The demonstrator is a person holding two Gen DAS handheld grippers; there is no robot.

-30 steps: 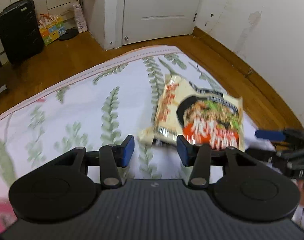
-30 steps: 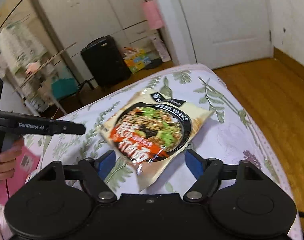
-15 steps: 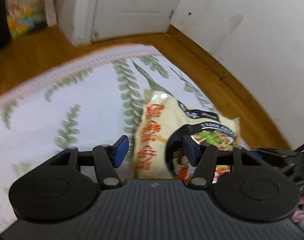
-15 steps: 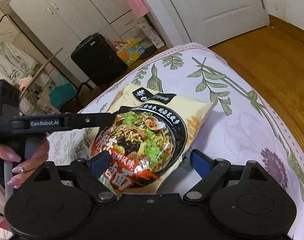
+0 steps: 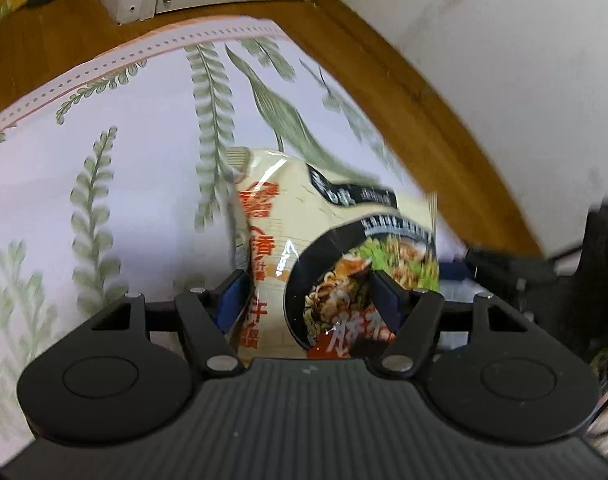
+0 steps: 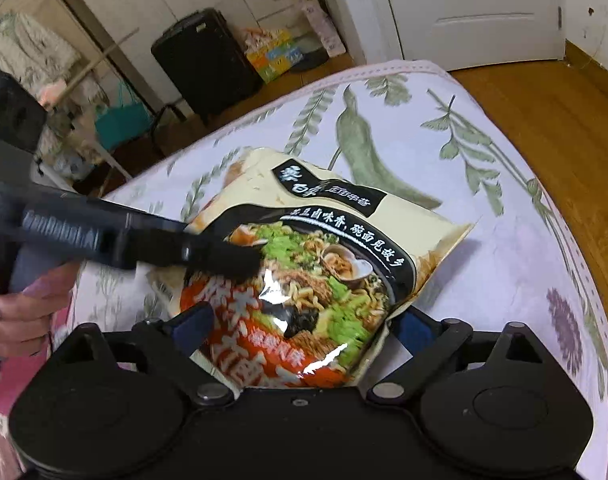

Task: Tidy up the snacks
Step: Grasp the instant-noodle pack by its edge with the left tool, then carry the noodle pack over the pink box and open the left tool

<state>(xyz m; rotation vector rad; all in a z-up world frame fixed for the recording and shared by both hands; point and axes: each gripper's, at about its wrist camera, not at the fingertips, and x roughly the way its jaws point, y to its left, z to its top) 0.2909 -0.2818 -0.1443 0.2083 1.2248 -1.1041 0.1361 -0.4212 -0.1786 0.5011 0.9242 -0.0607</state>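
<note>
Opening wider than a second ago, both claws now straddle the noodle packet (image 6: 304,264) on the bed (image 6: 483,272): left claw (image 5: 309,300), right claw (image 6: 304,328), neither gripping.

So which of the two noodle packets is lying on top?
The packet with the black bowl picture; it overlaps the cream packet with red characters, which peeks out from beneath it.

A cream noodle packet (image 6: 304,264) printed with a black bowl of noodles, greens and clams, red lettering below and a black label strip on top, lies face up and crinkled on the fern-patterned bed (image 6: 483,208), near its far corner.
</note>
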